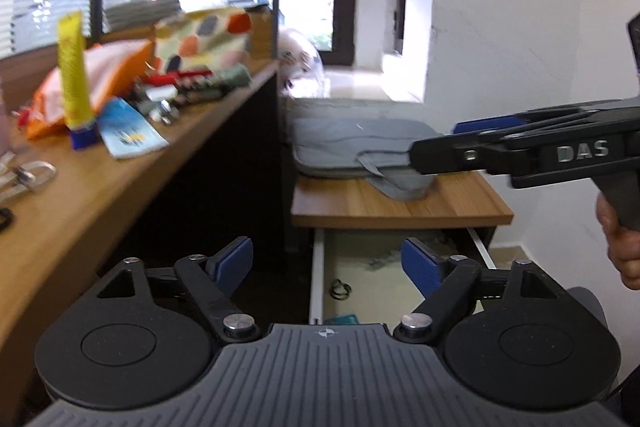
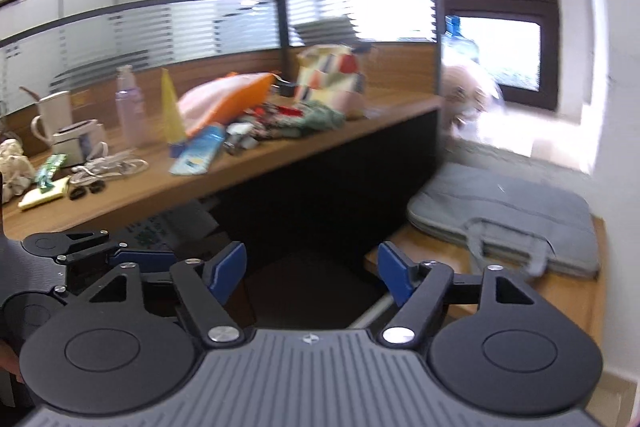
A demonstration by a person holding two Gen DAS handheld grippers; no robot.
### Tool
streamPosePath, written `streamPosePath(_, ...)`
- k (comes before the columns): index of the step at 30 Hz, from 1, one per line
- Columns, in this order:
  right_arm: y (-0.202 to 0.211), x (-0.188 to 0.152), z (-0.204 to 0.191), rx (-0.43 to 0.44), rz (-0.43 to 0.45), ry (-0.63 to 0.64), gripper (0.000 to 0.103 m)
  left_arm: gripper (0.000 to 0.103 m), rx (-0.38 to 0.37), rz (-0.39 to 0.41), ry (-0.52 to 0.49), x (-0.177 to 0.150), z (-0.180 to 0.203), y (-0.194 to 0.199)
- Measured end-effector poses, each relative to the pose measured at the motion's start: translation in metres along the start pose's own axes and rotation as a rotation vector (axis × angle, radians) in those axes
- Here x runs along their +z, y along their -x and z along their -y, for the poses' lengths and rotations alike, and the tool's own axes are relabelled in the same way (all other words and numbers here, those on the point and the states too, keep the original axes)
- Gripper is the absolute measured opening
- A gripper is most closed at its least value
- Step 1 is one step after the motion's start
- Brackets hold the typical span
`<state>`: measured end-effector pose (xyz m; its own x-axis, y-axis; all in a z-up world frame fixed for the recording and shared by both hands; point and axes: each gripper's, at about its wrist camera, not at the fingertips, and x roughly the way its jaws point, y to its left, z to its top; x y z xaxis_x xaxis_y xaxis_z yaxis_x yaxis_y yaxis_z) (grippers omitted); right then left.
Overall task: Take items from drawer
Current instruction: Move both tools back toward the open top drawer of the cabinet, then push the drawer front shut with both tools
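Note:
The drawer (image 1: 320, 267) stands pulled open under a small wooden cabinet top (image 1: 400, 205). Inside it I see a black ring (image 1: 340, 289) and a teal item (image 1: 340, 319) near the front. My left gripper (image 1: 329, 263) is open and empty, above the drawer's front. My right gripper (image 1: 456, 143) shows side-on in the left wrist view, above the cabinet top. In its own view the right gripper (image 2: 312, 271) is open and empty, facing the dark gap beside the cabinet. The left gripper (image 2: 120, 255) also shows at the lower left of the right wrist view.
A long wooden desk (image 1: 100, 195) on the left carries a yellow tube (image 1: 74, 79), an orange pouch (image 1: 104, 67), a patterned pouch (image 1: 204, 35), a blue packet (image 1: 128, 131) and small clutter. A grey laptop bag (image 1: 360, 143) lies on the cabinet top. White mugs (image 2: 52, 115) stand further along the desk.

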<state>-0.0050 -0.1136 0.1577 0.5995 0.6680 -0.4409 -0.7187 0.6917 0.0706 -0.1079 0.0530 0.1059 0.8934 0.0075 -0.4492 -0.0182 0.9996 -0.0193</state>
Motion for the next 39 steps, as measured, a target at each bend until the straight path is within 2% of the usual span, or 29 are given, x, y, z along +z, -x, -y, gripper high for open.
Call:
streamPosePath(10, 0.011, -0.055, 0.024, -0.158, -0.062, -0.090, 0.100, 0.095, -0.037, -0.071, 0.016, -0.026, 0.007, -0.032)
streamPosePath(15, 0.016, -0.080, 0.036, -0.240, -0.100, -0.142, 0.103, 0.096, -0.061, -0.101, 0.024, -0.039, 0.009, -0.046)
streamPosePath(23, 0.021, -0.124, 0.047, -0.339, -0.187, -0.226, 0.103, 0.099, -0.076, -0.131, -0.016, -0.057, 0.013, -0.068)
streamPosePath(33, 0.023, -0.181, 0.058, -0.446, -0.299, -0.344, 0.103, 0.099, -0.034, -0.253, 0.025, -0.080, 0.004, -0.099)
streamPosePath(39, 0.012, -0.204, 0.066, -0.483, -0.375, -0.416, 0.103, 0.099, -0.025, -0.295, -0.001, -0.090, 0.007, -0.111)
